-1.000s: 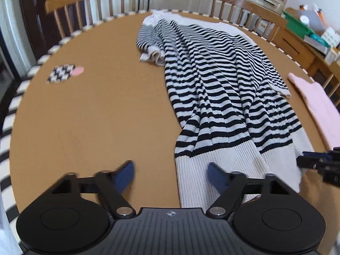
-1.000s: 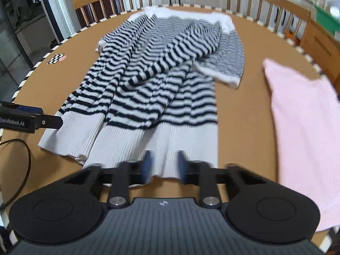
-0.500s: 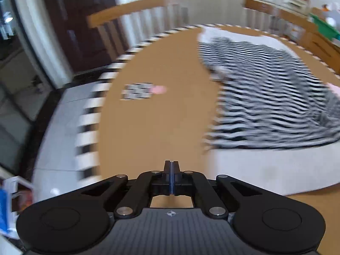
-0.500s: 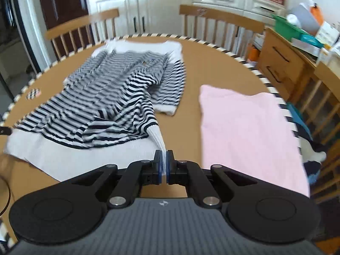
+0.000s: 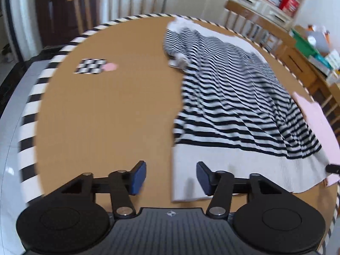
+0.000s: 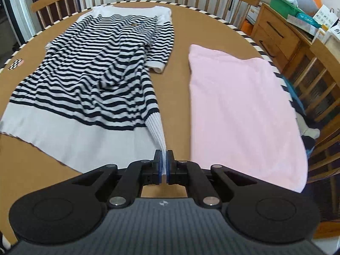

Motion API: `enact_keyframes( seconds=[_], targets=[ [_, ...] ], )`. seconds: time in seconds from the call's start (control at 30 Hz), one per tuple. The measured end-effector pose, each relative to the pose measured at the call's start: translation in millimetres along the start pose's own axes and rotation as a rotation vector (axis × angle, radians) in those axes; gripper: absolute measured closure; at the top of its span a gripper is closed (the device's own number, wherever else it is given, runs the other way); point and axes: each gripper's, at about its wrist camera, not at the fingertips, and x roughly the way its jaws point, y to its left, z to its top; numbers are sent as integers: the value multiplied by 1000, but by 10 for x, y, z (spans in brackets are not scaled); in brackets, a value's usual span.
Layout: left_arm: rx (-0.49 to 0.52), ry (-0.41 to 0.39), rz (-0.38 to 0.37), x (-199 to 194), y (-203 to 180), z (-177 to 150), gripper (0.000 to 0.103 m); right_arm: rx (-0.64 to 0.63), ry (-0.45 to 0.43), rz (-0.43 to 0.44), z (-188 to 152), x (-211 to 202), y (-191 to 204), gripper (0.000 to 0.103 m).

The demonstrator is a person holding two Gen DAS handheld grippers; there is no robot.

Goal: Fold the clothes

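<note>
On the counter (image 6: 180,31), my right gripper (image 6: 163,165) pinches the striped sweater (image 6: 95,68) (white hem corner). My left gripper (image 5: 171,177) has just been opening; its fingers (image 5: 139,177) straddle the other hem corner, gripping nothing.

— Any writing you can actually read here?

— No words or numbers. The only clear sign is a small round emblem (image 6: 163,202) on the ribbed housing of the right hand-held gripper (image 6: 163,165), and the same mark (image 5: 169,213) on the left hand-held gripper (image 5: 171,177).

— What about the table?

— A black-and-white checkered marker (image 5: 91,66) lies on the table (image 5: 106,114), with a pink dot at its side. No text on it.

— And the boxes in the background?

— The white packages (image 6: 325,17) on the cabinet carry print, too small to make out. The red tins (image 5: 285,2) on the shelf are blurred.
</note>
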Motion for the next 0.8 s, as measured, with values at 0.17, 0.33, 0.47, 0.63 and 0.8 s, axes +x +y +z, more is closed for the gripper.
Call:
enact_keyframes(
  seconds=[0.17,0.33,0.47,0.63,0.8],
  targets=[
    [93,3,55,182,-194,8,99,27,-11,34,20,-22,3,99],
    [98,24,104,-56,18,22,100,19,-43,85,55,-169,116,99],
    [83,57,155,-297,245,-91,100,-27,12,161,-33,-211,251,99],
    [28,112,140,-325,289,-317,100,-34,126,183,-277,-52,349,100],
    [-31,155,112,-288,325,-300,76,-22,112,181,-184,-137,225,96]
  ],
)
